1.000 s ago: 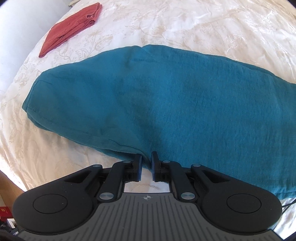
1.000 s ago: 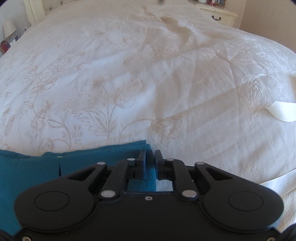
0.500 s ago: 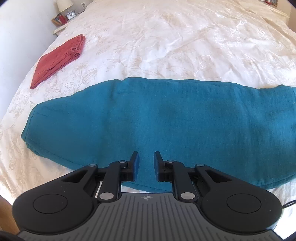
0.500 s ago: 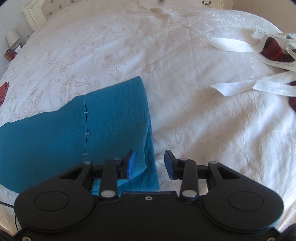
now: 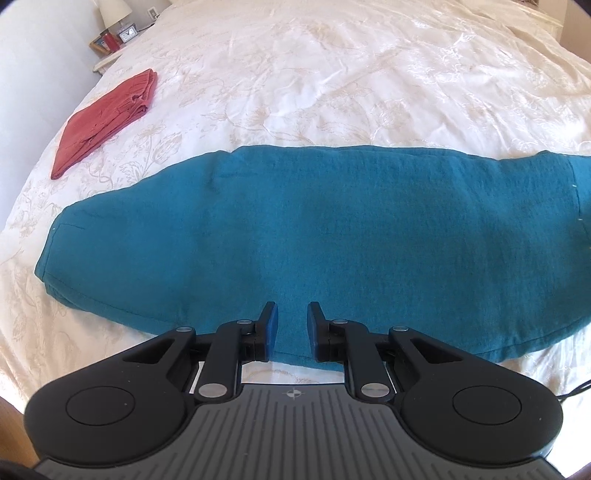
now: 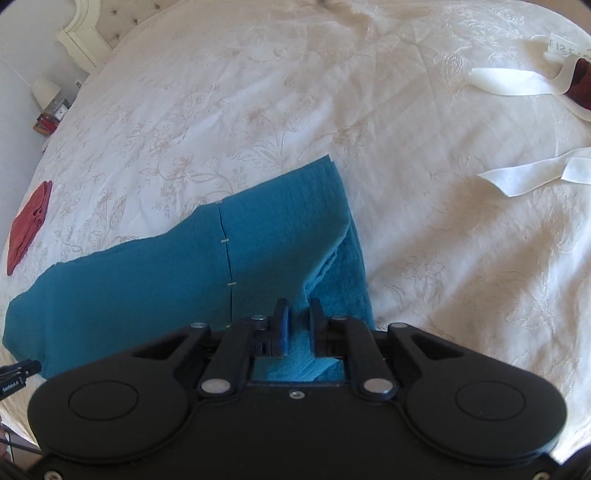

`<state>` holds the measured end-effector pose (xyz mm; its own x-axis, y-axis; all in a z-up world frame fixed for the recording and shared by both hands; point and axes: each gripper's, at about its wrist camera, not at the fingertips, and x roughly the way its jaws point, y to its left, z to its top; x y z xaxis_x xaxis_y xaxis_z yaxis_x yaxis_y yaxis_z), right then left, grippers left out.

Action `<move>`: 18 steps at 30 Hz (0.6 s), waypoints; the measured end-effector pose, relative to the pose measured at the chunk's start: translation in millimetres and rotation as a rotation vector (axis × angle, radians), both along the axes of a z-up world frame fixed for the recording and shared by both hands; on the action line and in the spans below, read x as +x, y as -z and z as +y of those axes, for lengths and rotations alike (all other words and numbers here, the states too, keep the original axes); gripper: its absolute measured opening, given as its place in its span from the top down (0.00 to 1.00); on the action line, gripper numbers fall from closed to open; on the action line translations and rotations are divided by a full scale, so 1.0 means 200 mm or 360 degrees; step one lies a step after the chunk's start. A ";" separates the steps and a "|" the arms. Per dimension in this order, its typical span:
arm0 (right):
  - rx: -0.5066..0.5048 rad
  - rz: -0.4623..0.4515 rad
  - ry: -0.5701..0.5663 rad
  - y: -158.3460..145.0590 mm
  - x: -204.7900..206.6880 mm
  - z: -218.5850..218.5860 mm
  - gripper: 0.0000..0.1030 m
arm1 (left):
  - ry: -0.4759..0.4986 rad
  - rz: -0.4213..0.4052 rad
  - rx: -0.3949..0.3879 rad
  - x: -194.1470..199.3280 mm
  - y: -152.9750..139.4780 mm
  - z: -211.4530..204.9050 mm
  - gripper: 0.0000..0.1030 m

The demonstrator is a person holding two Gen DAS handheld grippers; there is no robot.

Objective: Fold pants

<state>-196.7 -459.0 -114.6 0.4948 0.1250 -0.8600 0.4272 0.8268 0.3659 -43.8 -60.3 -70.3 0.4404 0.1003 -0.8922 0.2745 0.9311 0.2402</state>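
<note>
Teal pants (image 5: 314,236) lie folded lengthwise across the white floral bedspread (image 5: 332,74). My left gripper (image 5: 292,325) is open and empty, its fingers hovering over the near edge of the pants at mid-length. In the right wrist view the hem end of the pants (image 6: 229,258) lies with its top layer lifted. My right gripper (image 6: 298,325) has closed its jaws to a narrow gap on the raised fold of teal fabric at the near right corner.
A folded red garment (image 5: 107,122) lies at the far left of the bed, also in the right wrist view (image 6: 29,225). White fabric strips (image 6: 524,81) and a dark red item (image 6: 581,86) lie at the far right. A nightstand with a lamp (image 5: 114,22) stands beyond the bed.
Both grippers let go of the pants, opened and drew back. The right gripper has now closed again on the near right corner of the hem end. The left stays open.
</note>
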 end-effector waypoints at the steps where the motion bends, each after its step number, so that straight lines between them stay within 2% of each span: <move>1: -0.0020 0.0049 0.0025 0.00 0.00 0.00 0.75 | -0.0008 0.0002 0.0001 0.00 0.00 0.01 0.83; 4: -0.0214 0.0289 0.0048 0.07 0.02 0.01 0.43 | -0.0022 0.0020 0.0022 0.01 0.01 0.06 0.83; 5: -0.0285 0.0342 0.0062 0.09 0.01 0.01 0.44 | -0.0024 0.0022 0.0034 0.01 0.01 0.07 0.83; 6: -0.0306 0.0332 0.0073 0.08 0.00 0.02 0.44 | -0.0031 0.0013 0.0044 0.01 0.00 0.10 0.83; 10: -0.0270 0.0159 0.0135 -0.05 0.00 0.06 0.44 | -0.0067 -0.0010 0.0083 0.07 -0.01 0.22 0.82; 13: -0.0285 0.0031 0.0053 -0.15 0.07 0.19 0.44 | -0.0106 -0.0035 0.0145 0.17 0.00 0.34 0.77; 18: -0.0245 -0.0109 -0.0180 -0.27 0.28 0.52 0.44 | -0.0202 -0.0063 0.0205 0.37 0.05 0.56 0.73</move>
<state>-141.1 -355.1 -60.7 0.5429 0.0528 -0.8382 0.3070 0.9165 0.2566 29.3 51.4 -80.8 0.4516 0.2698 -0.8505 0.1447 0.9184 0.3682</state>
